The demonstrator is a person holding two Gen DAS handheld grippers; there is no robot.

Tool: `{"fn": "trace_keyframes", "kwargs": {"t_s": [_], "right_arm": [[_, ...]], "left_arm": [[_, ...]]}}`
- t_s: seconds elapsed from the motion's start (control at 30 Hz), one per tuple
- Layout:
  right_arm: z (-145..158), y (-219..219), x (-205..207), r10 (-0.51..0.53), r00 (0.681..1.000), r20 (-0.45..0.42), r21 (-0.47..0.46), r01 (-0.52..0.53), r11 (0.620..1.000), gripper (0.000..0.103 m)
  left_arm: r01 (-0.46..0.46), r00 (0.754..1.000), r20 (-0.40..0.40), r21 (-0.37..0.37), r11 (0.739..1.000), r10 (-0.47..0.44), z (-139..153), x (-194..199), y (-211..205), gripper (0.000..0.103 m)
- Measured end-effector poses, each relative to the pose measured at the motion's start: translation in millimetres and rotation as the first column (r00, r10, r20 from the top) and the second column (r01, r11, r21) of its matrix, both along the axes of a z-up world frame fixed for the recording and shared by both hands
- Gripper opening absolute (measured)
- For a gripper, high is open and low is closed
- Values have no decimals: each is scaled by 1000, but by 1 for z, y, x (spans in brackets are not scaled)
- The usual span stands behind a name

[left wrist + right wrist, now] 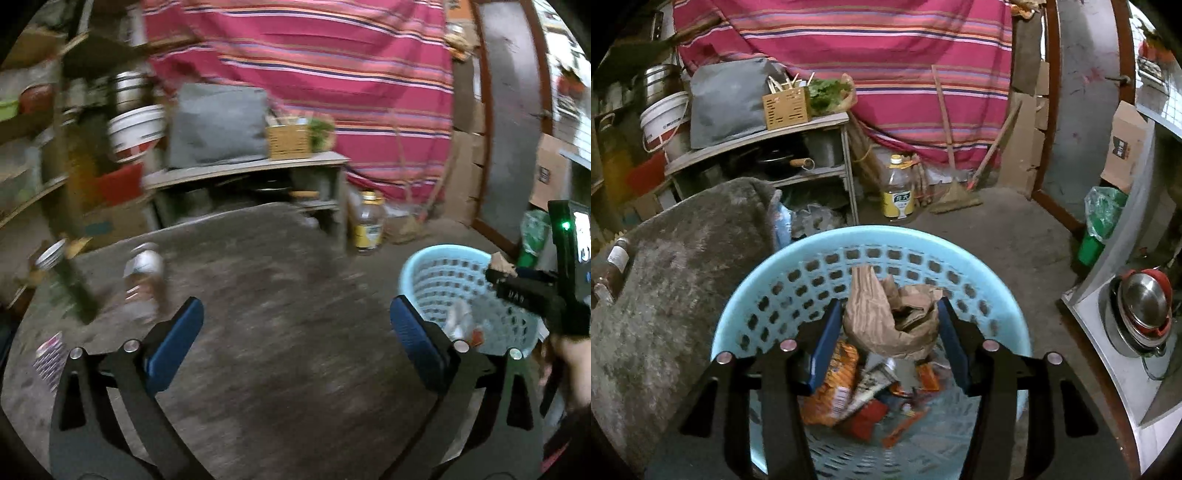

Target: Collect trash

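Observation:
My right gripper (888,314) is shut on a crumpled brown paper bag (886,317) and holds it over the light blue perforated basket (746,317). Several wrappers (834,384) lie in the basket's bottom. My left gripper (295,317) is open and empty above a grey-covered table (266,295). In the left wrist view the basket (439,266) stands to the right, with the right gripper (495,275) over it. A bottle (144,277) and a flat wrapper (48,354) lie on the table's left, blurred.
A shelf unit (827,122) with a grey bag, wooden box and pans stands behind. An oil jug (899,188) and a broom (956,195) are on the floor. A green bin (1097,229) and a counter with a pot (1141,306) are at the right.

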State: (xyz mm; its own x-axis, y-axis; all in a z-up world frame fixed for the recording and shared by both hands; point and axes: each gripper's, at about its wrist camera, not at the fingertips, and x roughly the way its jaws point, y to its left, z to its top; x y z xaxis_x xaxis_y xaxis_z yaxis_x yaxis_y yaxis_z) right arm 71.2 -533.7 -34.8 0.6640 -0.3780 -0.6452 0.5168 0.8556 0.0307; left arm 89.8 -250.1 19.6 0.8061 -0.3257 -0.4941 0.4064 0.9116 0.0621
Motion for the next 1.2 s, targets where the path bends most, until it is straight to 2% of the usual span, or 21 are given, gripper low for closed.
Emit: {"fn": "trace_keyframes", "kwargs": {"t_s": [0.03, 0.07, 0.13, 0.23, 0.33, 0.5, 0.63, 0.77, 0.93, 1.2], "right_arm": [[-1, 2, 3, -3, 1000, -3, -6, 3, 1000, 63], [-3, 6, 8, -15, 1000, -2, -18, 14, 1000, 81], [-5, 10, 12, -40, 999, 6, -35, 40, 999, 92], [-5, 18, 19, -37, 999, -16, -30, 36, 999, 93], [6, 42, 17, -4, 1000, -4, -63, 4, 998, 96], [37, 98, -2, 89, 992, 92, -108, -79, 991, 99], [54, 150, -17, 182, 971, 158, -140, -160, 977, 99], [50, 188, -29, 257, 954, 155, -154, -233, 960, 99], [38, 225, -44, 318, 932, 174, -99, -305, 947, 99], [35, 282, -65, 385, 900, 206, -176, -353, 919, 99]], "left_arm": [[-20, 1000, 3, -1, 1000, 20, 0, -2, 13, 98], [-58, 998, 13, -2, 998, 58, 1, -4, 30, 98], [-113, 993, 26, -11, 994, 113, 2, -8, 58, 98], [-167, 985, 43, -12, 986, 167, 6, -10, 88, 98], [-210, 976, 59, -20, 978, 211, 10, -14, 118, 98], [-234, 971, 42, -59, 970, 237, 12, -25, 158, 98], [-266, 962, 43, -58, 962, 268, 6, -36, 179, 98], [-292, 955, 39, -51, 955, 294, -4, -48, 198, 98], [-326, 945, 17, -63, 943, 327, -15, -56, 222, 98], [-349, 936, 18, -74, 934, 351, -27, -61, 240, 98]]}}
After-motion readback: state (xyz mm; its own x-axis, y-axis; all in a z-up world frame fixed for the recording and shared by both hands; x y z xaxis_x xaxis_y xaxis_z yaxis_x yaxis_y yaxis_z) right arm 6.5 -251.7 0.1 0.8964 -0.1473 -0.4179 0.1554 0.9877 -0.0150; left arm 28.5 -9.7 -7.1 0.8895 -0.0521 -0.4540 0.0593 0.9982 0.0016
